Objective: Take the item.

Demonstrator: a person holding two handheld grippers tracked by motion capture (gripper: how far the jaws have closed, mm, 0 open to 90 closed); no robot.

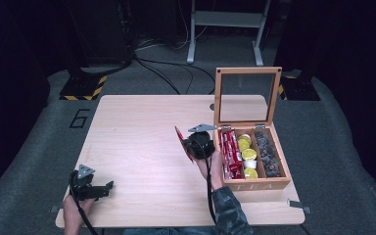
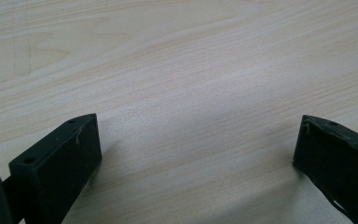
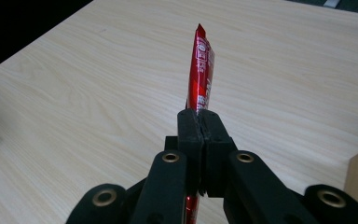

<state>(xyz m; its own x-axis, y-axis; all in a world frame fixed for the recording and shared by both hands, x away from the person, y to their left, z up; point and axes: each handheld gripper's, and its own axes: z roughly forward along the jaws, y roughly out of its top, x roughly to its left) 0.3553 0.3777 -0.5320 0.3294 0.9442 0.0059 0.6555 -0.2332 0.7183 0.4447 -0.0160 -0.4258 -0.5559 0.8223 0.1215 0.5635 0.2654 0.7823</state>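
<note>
A wooden tea box [image 1: 274,184] stands open on the table's right side, its glass lid [image 1: 247,95] upright. Inside lie red sachets [image 1: 231,152], yellow-topped cups [image 1: 247,154] and dark pieces [image 1: 268,154] in separate compartments. My right gripper [image 1: 186,145] hovers just left of the box, shut on a red sachet [image 3: 201,70] that sticks out beyond the closed jaws over the bare wood. My left gripper [image 1: 108,186] rests near the table's front left corner, open, with only tabletop between its fingers [image 2: 60,163].
The light wooden table [image 1: 137,137] has free room across its middle and left. Grey carpet surrounds it, with a metal stand [image 1: 225,22], cables and black-and-yellow striped bases [image 1: 83,88] at the back.
</note>
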